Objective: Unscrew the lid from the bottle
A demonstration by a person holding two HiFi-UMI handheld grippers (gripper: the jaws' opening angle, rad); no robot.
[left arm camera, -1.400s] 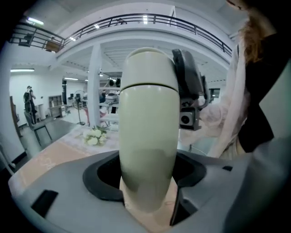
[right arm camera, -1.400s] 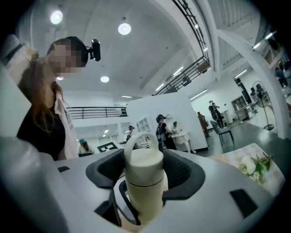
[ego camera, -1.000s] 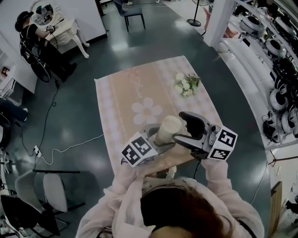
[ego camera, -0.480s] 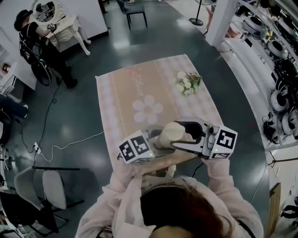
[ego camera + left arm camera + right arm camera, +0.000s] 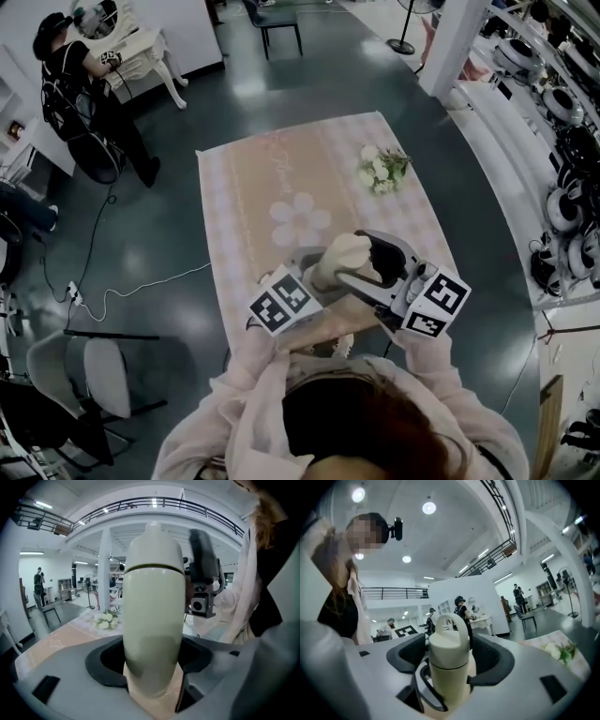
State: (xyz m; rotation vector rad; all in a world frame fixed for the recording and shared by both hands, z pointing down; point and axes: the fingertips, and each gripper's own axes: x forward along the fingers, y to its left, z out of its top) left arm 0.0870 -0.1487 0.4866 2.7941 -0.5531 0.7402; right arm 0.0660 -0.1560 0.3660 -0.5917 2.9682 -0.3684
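A cream bottle [image 5: 339,259] is held up over the near edge of the table. My left gripper [image 5: 314,274] is shut on its body [image 5: 154,620], both pads against its sides. The lid [image 5: 449,639], with a loop handle on top, sits between the jaws of my right gripper [image 5: 361,261], which comes in from the right. Those jaws are opening, and in the right gripper view [image 5: 449,660] a thin gap shows on each side of the lid. A dark seam [image 5: 154,567] marks where lid meets body.
The table [image 5: 244,197] carries a pink cloth with a flower print; a white bouquet [image 5: 380,171] lies at its far right. A person [image 5: 80,84] stands by a white desk at far left. Chairs [image 5: 94,375] stand near left, shelves [image 5: 562,112] along the right.
The right gripper's jaws drew in around the lid half a second ago and stand wider now; that gripper has tilted and shifted slightly. The left gripper keeps its hold on the bottle.
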